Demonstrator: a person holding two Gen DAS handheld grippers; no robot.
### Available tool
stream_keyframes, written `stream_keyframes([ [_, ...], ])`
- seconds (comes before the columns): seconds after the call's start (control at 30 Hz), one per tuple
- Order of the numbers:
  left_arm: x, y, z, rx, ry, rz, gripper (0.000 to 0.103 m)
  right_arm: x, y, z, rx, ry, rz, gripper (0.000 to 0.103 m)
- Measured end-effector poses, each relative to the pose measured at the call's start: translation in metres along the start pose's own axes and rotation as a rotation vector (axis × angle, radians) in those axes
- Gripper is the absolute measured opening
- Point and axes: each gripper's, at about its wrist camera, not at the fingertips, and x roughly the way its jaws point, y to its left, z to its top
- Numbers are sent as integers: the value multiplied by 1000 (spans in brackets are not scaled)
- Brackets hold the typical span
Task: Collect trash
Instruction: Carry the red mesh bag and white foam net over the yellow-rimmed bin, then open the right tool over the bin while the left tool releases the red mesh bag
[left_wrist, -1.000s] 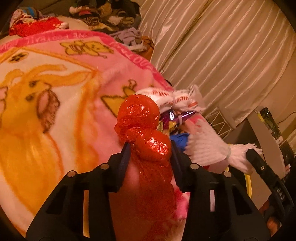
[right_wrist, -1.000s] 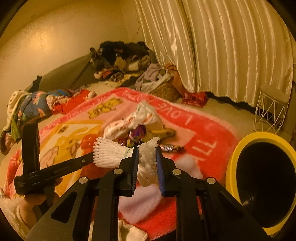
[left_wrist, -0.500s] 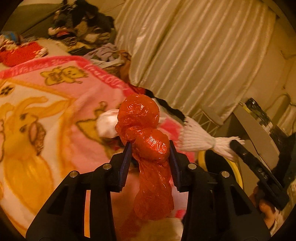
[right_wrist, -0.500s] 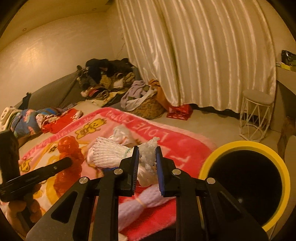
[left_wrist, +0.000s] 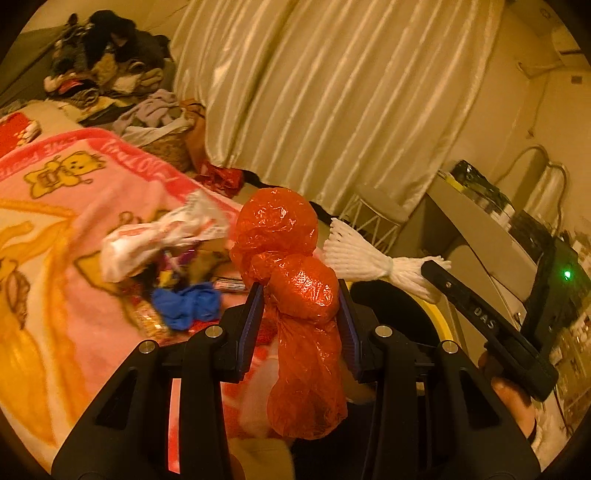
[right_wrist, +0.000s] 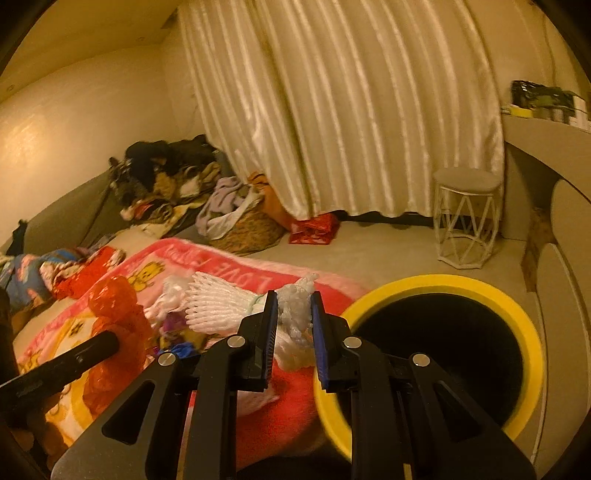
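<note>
Beside the bin (right_wrist: 524, 314), wrappers (left_wrist: 177, 258) (blanket-strewn) remain.

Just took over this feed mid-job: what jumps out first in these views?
The knotted orange plastic bag clamped in the left gripper fills that view. The right gripper pinches a white foam net, beside the yellow-rimmed bin. More wrappers lie on the pink blanket.

Legible text: "DAS" in pale letters on the black finger of the right gripper (left_wrist: 436, 271), seen from the left wrist view. "LOVE" in pale letters, upside down, on the red border of the pink blanket (right_wrist: 236, 264); adjoining border lettering blurred, unreadable.
</note>
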Motion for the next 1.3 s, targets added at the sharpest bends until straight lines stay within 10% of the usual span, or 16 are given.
stream_keyframes([
  [1.3,117,-116,-21,214,231,-120,33,-9,-132,-19,258,33,-375,17],
])
